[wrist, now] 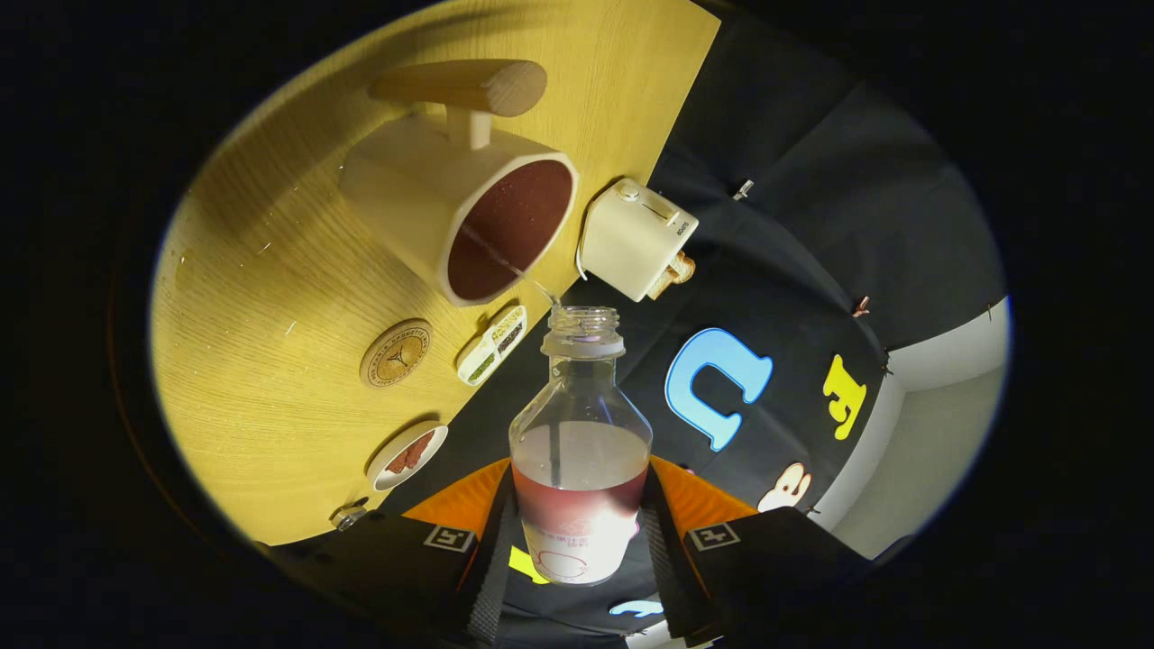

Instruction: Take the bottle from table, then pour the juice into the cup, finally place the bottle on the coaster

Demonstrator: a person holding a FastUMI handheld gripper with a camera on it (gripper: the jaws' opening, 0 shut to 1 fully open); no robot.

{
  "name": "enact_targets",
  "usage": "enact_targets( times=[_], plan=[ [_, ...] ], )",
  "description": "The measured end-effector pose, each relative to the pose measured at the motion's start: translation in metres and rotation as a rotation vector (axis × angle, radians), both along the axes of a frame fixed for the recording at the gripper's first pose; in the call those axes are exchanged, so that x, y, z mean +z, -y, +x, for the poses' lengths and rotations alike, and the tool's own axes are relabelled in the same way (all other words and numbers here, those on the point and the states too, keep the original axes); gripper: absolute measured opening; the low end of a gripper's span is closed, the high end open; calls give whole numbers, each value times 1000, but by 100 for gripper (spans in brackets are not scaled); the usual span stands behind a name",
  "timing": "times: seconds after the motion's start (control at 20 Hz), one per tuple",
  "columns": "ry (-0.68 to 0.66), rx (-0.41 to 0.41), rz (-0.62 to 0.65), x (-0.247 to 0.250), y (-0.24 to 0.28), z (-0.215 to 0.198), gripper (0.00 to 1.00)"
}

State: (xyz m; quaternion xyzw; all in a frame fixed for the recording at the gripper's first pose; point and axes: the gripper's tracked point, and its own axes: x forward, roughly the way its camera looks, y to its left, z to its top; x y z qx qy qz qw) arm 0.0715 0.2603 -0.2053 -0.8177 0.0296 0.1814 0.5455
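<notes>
My gripper (580, 532) clamps the clear bottle (580, 451) between both fingers, closed down to the bottle's width, with the open neck pointing away from me and tipped toward the cup (460, 203). Reddish juice sits in the lower part of the bottle, and a thin stream runs from its mouth into the cream cup, whose inside shows dark red. The cup, with its wooden handle (462, 86), stands on the yellow wooden table (261, 361) just beyond the bottle's mouth. A round wooden coaster (396, 353) lies on the table ahead and to my left. A small dish (407, 456) sits nearer my left finger, and a cream toaster (636, 238) stands beside the cup.
</notes>
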Motion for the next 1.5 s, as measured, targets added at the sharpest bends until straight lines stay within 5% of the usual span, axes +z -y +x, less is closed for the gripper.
enact_targets(
  times=[1.0, 1.5],
  plan=[
    [-26, -31, 45, -1, 1, -1, 70],
    [-306, -321, 610, -37, 5, -24, 71]
  ],
)
